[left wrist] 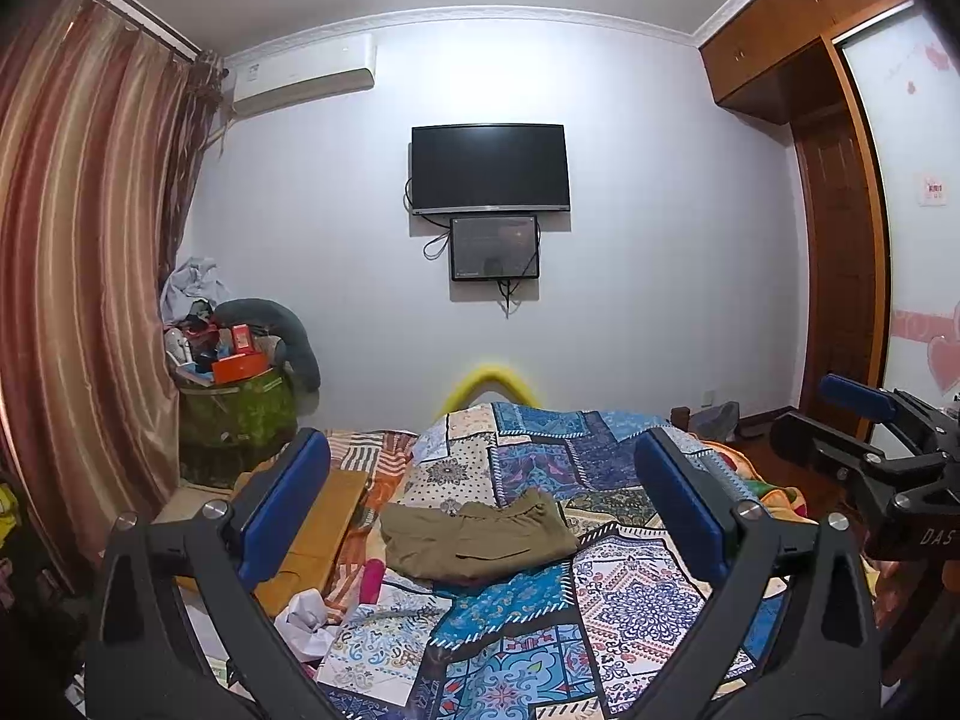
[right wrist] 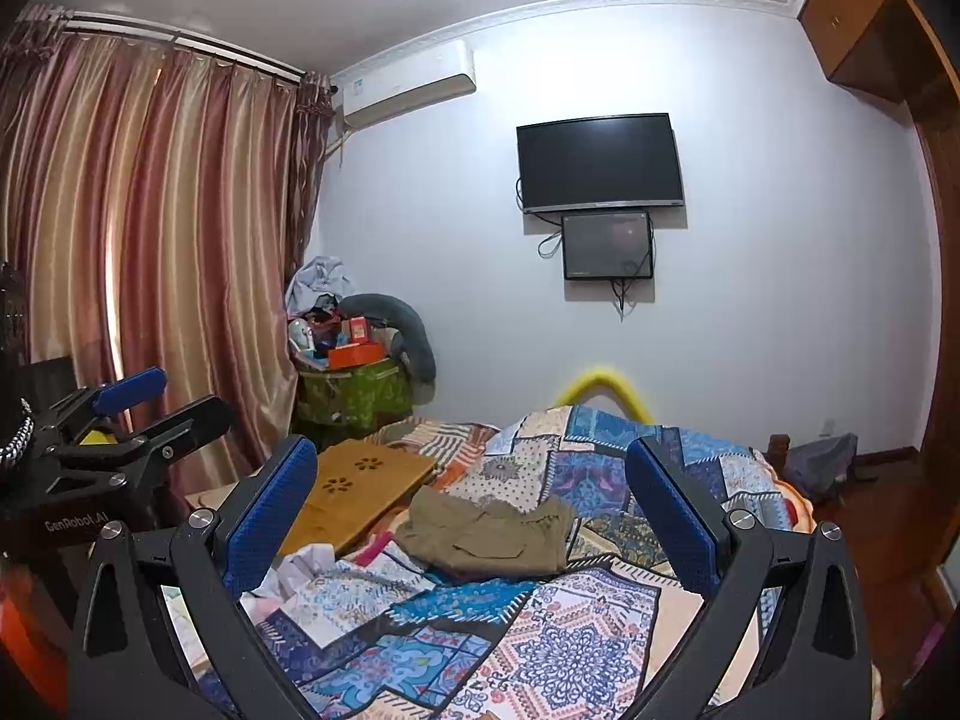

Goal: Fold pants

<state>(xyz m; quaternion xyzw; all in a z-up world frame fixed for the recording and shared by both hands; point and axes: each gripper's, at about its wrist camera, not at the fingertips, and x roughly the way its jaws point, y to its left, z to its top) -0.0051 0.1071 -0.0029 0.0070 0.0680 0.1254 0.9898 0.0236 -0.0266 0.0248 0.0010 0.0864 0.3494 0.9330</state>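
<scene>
Both claws raised above the bed point(left wrist: 630, 600), neither touching anything. The left claw point(left wrist: 480, 510) has its blue-padded fingers point(left wrist: 282, 498) spread wide with nothing between them; the right claw point(right wrist: 474, 516) is likewise spread and empty.

The pants point(left wrist: 474, 540), olive-brown, lie on the patchwork quilt point(right wrist: 570, 648) as a compact bundle with layers already lapped over one another, near the middle of the bed and somewhat toward its left edge. In both wrist views they sit ahead of and below the claw, framed between its fingers but well apart from them. A wooden lap tray point(right wrist: 354, 492) lies just beside the pants toward the left edge of the bed; crumpled white paper point(left wrist: 306, 618) lies nearer the claws.

Judged from the stacked layers, folding appears largely or wholly done, and the claws stand clear. Whether a further fold is wanted cannot be told; if so, the next move calls for lowering both claws to an outer edge of the bundle and pinching all layers together without dragging the quilt.
</scene>
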